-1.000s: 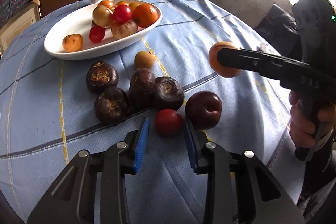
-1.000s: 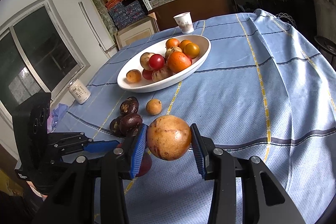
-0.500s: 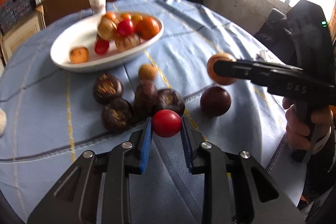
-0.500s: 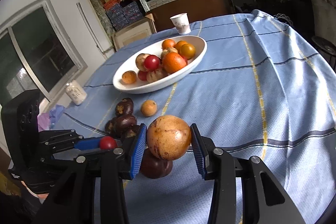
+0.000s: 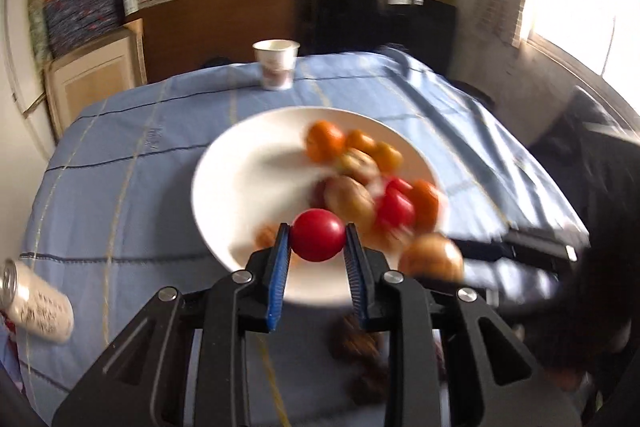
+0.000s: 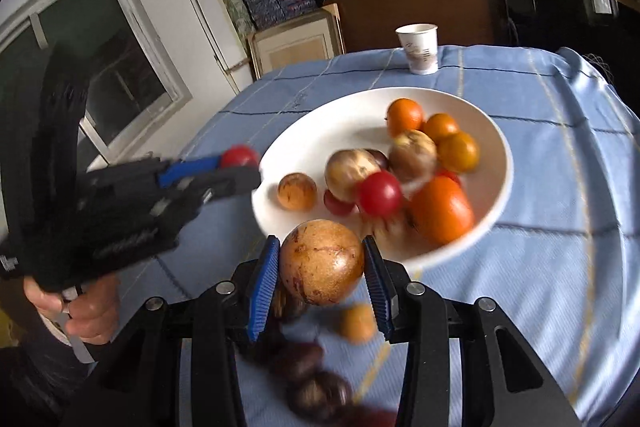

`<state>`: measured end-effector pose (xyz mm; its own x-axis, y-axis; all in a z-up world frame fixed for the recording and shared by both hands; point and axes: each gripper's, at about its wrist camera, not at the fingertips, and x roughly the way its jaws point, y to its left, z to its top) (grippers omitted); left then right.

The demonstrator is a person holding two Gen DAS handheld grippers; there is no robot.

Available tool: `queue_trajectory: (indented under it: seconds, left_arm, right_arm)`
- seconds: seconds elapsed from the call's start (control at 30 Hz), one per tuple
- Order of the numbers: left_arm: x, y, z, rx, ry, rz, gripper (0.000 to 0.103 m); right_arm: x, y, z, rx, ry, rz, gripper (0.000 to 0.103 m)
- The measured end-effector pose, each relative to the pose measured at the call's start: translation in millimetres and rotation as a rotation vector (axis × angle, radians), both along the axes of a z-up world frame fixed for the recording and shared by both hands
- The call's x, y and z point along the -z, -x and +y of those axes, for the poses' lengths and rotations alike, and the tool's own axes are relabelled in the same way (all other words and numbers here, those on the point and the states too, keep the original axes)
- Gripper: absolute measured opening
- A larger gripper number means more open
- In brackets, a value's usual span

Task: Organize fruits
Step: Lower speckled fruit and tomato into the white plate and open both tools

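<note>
My left gripper (image 5: 317, 241) is shut on a small red tomato (image 5: 317, 235), held above the near rim of the white oval bowl (image 5: 240, 179). The right wrist view shows that gripper (image 6: 236, 163) at the bowl's left edge with the tomato (image 6: 239, 155). My right gripper (image 6: 322, 263) is shut on a round brown-yellow fruit (image 6: 322, 261), just before the bowl's (image 6: 348, 119) near rim. The bowl holds several oranges, tomatoes and brownish fruits. Dark purple fruits (image 6: 308, 375) and a small orange fruit (image 6: 357, 323) lie on the blue cloth below my fingers.
A paper cup (image 6: 418, 49) stands on the far side of the table behind the bowl. A drinks can (image 5: 36, 303) lies at the left edge. Shelves with stacked boxes and a wooden cabinet stand beyond the table. A hand (image 6: 88, 307) grips the left tool.
The left gripper closed on the red tomato, lifted it off the cloth and carried it up to the bowl. The right gripper moved with its brown fruit toward the bowl too.
</note>
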<state>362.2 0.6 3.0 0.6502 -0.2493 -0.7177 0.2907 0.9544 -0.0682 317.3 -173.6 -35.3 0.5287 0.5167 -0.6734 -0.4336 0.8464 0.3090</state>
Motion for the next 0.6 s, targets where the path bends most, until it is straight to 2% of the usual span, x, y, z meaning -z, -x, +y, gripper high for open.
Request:
queue_trajectory:
  seconds: [0.1,0.13,0.17,0.2,0.3,0.33,0.37,0.4,0.5,0.6]
  left_arm:
    - [7.5,-30.0,6.5,-0.023,0.005,0.025,0.029]
    - [9.7,-36.2,8.5,-0.028,0.007,0.035,0.051]
    - [10.9,-40.2,10.8,-0.053,-0.003,0.04,0.08]
    - [8.7,-39.8,15.1,-0.083,-0.002,0.017,0.087]
    - [-1.2,-19.3,21.9,-0.082,0.011,-0.034,0.089]
    - [-4.0,-10.9,22.8,-0.084,0.012,-0.044,0.091]
    - [-6.4,1.8,24.8,-0.1,0.009,-0.061,0.098]
    - [-7.0,13.6,26.5,-0.121,0.006,-0.076,0.099]
    - [1.5,46.6,29.2,-0.152,0.032,-0.099,0.099]
    - [21.7,71.4,26.8,-0.14,0.051,-0.065,0.099]
  right_arm:
    - [3.9,-14.4,18.3,0.009,0.038,-0.022,0.044]
    - [4.3,-16.3,20.7,0.012,0.044,-0.026,0.044]
    - [4.4,-18.9,22.6,0.013,0.052,-0.023,0.044]
    - [3.7,-18.6,22.1,0.008,0.044,-0.014,0.048]
    - [-10.8,-4.3,3.8,0.002,-0.061,-0.041,0.06]
    - [-16.7,3.1,-5.2,0.005,-0.087,-0.066,0.063]
    - [-20.5,7.8,-11.6,0.012,-0.098,-0.085,0.065]
    - [-23.9,13.5,-19.6,0.021,-0.104,-0.108,0.066]
    - [-23.6,29.7,-43.6,0.045,-0.102,-0.152,0.071]
    - [-6.9,36.3,-55.3,0.031,-0.022,-0.119,0.071]
